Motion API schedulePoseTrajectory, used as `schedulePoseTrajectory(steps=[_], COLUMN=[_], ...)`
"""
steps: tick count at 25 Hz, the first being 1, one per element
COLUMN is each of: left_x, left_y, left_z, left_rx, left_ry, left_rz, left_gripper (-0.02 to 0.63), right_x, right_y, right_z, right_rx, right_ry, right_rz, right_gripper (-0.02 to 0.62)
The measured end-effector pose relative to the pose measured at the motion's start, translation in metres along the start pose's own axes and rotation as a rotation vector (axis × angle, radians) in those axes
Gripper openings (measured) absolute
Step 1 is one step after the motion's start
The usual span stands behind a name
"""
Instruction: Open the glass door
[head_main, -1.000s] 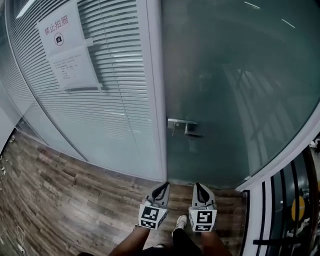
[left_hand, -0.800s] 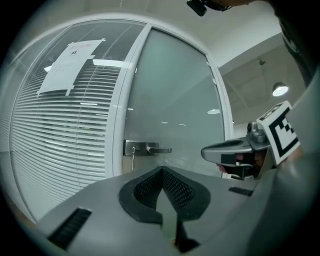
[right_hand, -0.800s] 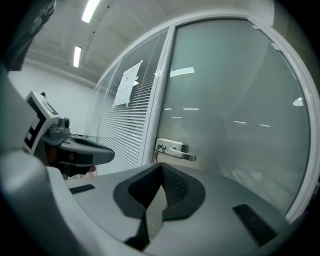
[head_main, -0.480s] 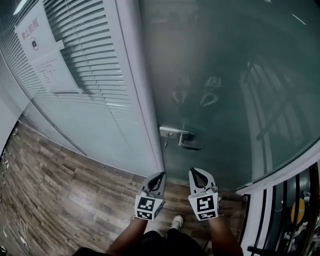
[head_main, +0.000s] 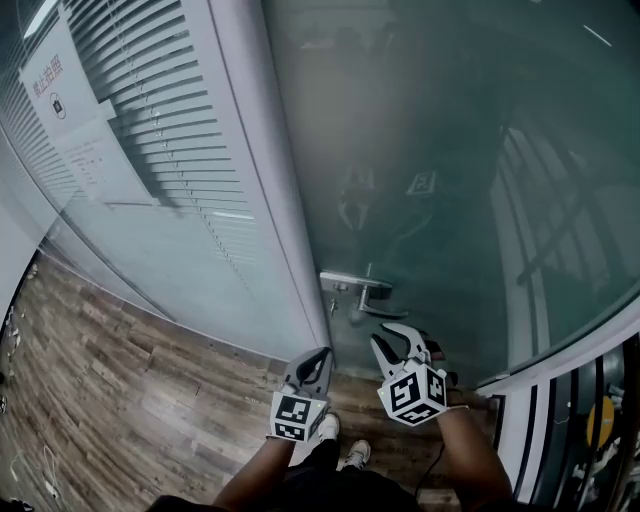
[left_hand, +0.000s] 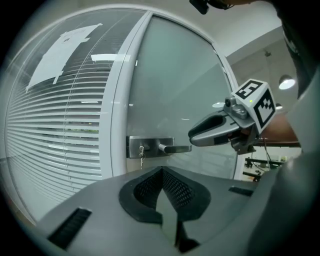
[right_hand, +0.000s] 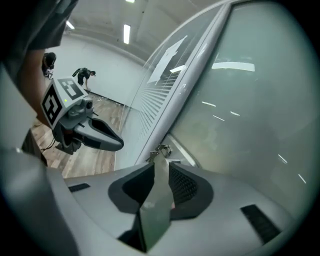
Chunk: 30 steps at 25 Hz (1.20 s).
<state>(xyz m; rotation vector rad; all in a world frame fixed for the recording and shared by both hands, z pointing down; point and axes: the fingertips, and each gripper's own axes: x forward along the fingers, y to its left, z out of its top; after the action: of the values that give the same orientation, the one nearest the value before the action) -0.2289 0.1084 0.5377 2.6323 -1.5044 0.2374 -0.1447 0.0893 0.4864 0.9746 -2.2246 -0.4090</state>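
The glass door (head_main: 450, 200) is bounded at 9 o'clock by a white frame post (head_main: 265, 200), and wood floor (head_main: 130, 400) lies open at 7 o'clock. The lever handle (head_main: 358, 288) is set level beside that edge, its tip toward 3 o'clock, with keys (left_hand: 141, 156) hung below. The right gripper (head_main: 398, 345), at the handle's 5 o'clock, has jaws just opened with nothing between them. The left gripper (head_main: 318, 358) is held closed and empty.

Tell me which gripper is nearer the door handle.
Right. The right gripper sits just short of the door handle, fingers just opening, nothing between them; the left gripper hangs lower-left, by the door frame.
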Motion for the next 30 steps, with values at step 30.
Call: schedulePoseTrajectory(steps=[30], left_x=[0.048], left_y=[0.030], left_z=[-0.003], left_rx=[-0.098], left_ry=[-0.022], left_rz=[-0.099], left_gripper=[-0.003], right_x=[0.099], right_y=[0.011], right_z=[-0.054], right_rx=[-0.263], right_ry=[0.468], right_rz=[0.448], right_gripper=[0.082])
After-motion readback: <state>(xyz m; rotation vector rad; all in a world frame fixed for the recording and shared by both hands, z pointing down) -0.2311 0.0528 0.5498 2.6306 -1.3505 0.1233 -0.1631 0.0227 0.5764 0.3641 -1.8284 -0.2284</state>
